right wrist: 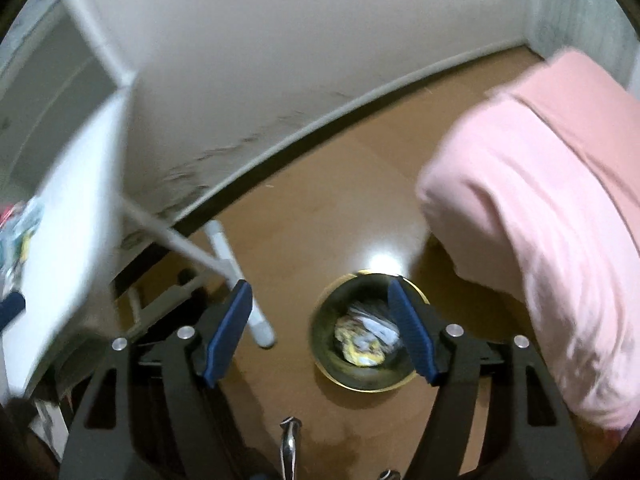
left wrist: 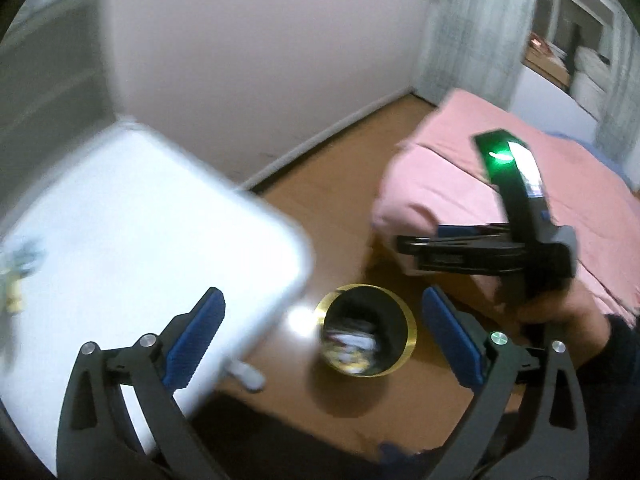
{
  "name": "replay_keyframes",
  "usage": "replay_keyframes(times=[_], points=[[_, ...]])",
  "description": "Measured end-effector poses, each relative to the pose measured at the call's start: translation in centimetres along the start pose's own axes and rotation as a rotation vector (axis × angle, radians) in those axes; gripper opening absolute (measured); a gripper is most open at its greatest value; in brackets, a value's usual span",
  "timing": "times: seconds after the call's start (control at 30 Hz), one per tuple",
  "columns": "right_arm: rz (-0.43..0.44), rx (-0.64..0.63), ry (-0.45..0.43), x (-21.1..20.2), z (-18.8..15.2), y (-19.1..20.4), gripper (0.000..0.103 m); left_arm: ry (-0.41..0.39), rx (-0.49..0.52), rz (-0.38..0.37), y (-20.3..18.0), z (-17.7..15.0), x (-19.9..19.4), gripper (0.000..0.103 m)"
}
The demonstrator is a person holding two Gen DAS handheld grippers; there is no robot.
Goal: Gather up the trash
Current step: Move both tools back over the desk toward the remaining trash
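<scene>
Right wrist view showed my right gripper (right wrist: pixel 320 330) with jaws spread wide and empty, hanging over the gold-rimmed bin (right wrist: pixel 332 376) on the floor. The crumpled wrappers (right wrist: pixel 366 338) lay at the bin's bottom. Left of the bin, on the white table (left wrist: pixel 132 216), I saw more blurred litter (left wrist: pixel 16 276) at its far edge. My left gripper (left wrist: pixel 322 338) was also wide and empty. I judged that litter light, soft and crushable, best pinched across its bunched middle.
</scene>
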State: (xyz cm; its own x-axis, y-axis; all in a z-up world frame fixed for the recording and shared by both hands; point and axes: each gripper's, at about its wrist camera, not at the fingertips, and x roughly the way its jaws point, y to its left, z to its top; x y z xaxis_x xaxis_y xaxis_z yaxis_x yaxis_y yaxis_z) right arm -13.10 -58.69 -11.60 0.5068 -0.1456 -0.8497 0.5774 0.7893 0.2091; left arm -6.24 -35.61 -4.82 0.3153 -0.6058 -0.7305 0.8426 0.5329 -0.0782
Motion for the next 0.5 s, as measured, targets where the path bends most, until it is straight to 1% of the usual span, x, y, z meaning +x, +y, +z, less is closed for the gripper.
replay_keyframes(times=[0.03, 0.1, 0.13, 0.17, 0.2, 0.23, 0.27, 0.3, 0.33, 0.43, 0.47, 0.5], points=[[0.012, -0.023, -0.010, -0.5, 0.0, 1.3, 0.069, -0.017, -0.017, 0.039, 2.1, -0.7, -1.6, 0.096], [0.061, -0.106, -0.036, -1.9, 0.1, 5.7, 0.069, -0.030, -0.062, 0.121, 6.1, -2.2, -4.1, 0.096], [0.077, -0.134, -0.042, -2.2, 0.2, 7.3, 0.069, -0.030, -0.096, 0.176, 8.6, -3.2, -5.4, 0.096], [0.100, -0.177, -0.046, -2.6, 0.1, 9.7, 0.069, -0.031, -0.134, 0.229, 11.1, -4.2, -6.8, 0.096], [0.128, -0.213, -0.047, -2.8, 0.1, 11.9, 0.069, -0.033, -0.175, 0.274, 13.6, -5.3, -8.2, 0.096], [0.174, -0.262, -0.044, -3.0, 0.2, 15.0, 0.069, -0.034, -0.205, 0.305, 15.2, -6.2, -9.1, 0.096], [0.201, -0.291, -0.042, -3.1, 0.2, 17.0, 0.069, -0.033, -0.251, 0.348, 17.6, -7.4, -10.5, 0.096], [0.239, -0.338, -0.039, -3.1, 0.2, 19.9, 0.069, -0.033, -0.279, 0.375, 19.2, -8.2, -11.4, 0.096], [0.259, -0.372, -0.038, -3.1, 0.3, 21.9, 0.069, -0.031, -0.320, 0.413, 21.3, -9.4, -12.7, 0.096], [0.314, -0.508, -0.039, -3.1, 0.1, 30.0, 0.069, -0.031, -0.433, 0.499, 26.6, -13.2, -16.1, 0.096], [0.340, -0.552, -0.041, -3.1, 0.1, 32.9, 0.068, -0.032, -0.461, 0.517, 27.6, -14.3, -16.8, 0.096], [0.351, -0.583, -0.043, -3.1, 0.1, 34.9, 0.069, -0.032, -0.497, 0.535, 29.0, -15.3, -17.7, 0.096]])
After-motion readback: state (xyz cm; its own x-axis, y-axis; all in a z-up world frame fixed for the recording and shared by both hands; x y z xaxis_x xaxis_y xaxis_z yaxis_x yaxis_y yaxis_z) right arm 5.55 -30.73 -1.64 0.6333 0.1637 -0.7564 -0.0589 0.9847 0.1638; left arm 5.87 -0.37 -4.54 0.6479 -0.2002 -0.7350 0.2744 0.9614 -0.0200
